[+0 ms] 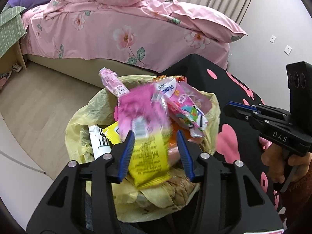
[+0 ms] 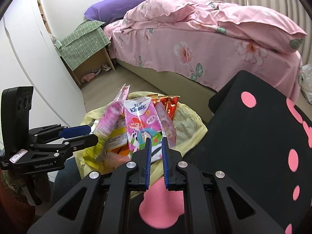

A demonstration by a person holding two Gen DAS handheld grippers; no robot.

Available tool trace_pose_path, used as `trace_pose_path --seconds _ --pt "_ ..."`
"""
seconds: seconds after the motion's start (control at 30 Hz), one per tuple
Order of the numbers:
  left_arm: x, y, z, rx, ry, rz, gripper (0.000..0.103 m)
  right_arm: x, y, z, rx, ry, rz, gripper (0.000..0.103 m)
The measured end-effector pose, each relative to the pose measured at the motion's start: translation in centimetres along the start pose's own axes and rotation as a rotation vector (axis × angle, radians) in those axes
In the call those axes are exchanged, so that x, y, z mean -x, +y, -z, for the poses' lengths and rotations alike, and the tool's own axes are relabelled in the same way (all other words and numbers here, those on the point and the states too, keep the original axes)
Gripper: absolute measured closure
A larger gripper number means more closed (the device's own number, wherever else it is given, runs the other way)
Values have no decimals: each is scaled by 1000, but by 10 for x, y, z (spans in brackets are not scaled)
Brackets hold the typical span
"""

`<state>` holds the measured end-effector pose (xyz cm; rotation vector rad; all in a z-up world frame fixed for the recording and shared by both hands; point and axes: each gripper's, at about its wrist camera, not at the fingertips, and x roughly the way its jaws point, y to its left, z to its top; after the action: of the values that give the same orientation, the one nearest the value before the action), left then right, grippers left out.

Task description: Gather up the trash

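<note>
the bed with the pink floral quilt filled the background, well apart from the work. nearer, a black cloth with pink spots covered a raised surface just beside the bin; no loose rubbish showed on the part in view.

the bin lined with a pale yellow plastic bag stood between that cloth and the beige floor. it was heaped above its rim with wrappers, so collection was judged well advanced. how much rubbish remained elsewhere in the room could not be told from these views.

the left gripper hung over the bin with its blue pads apart. a yellow and pink printed snack wrapper lay between them, blurred, and the pads did not appear to press on it. this was judged a release into the bin.

the right gripper had its jaws nearly together, pinching the lower edge of a pink cartoon-printed tissue packet marked with a brand name. that packet stood upright over the heap and leaned on other wrappers, including a red and gold foil wrapper behind it.

remaining, by judgement: letting the tissue packet go into the bin.
</note>
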<state>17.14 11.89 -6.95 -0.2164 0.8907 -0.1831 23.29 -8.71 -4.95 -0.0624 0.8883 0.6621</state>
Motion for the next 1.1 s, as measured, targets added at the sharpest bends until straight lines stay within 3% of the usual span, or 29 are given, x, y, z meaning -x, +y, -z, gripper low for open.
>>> trace_pose_path --seconds 0.33,0.57,0.67,0.7,0.73,0.8,0.9,1.1 --pt "40 -17 15 10 -50 5 54 64 17 34 -4 -90 53 92" --pt "92 -41 52 44 -163 23 32 125 43 79 -15 -178 109 91" --pt "113 -56 69 35 -198 14 27 141 52 97 -8 -187 132 90" --pt "121 -62 74 34 -212 10 27 146 54 105 -11 -195 146 82" --pt "128 -67 79 32 -226 13 27 151 57 113 -16 -204 156 64" --pt "138 -76 86 18 -237 9 27 158 60 125 -32 -222 151 52" --pt "149 -92 97 -35 -246 -20 27 168 66 140 -41 -238 181 43" --pt "164 -114 109 -95 -259 -125 27 182 73 154 -64 -225 263 43"
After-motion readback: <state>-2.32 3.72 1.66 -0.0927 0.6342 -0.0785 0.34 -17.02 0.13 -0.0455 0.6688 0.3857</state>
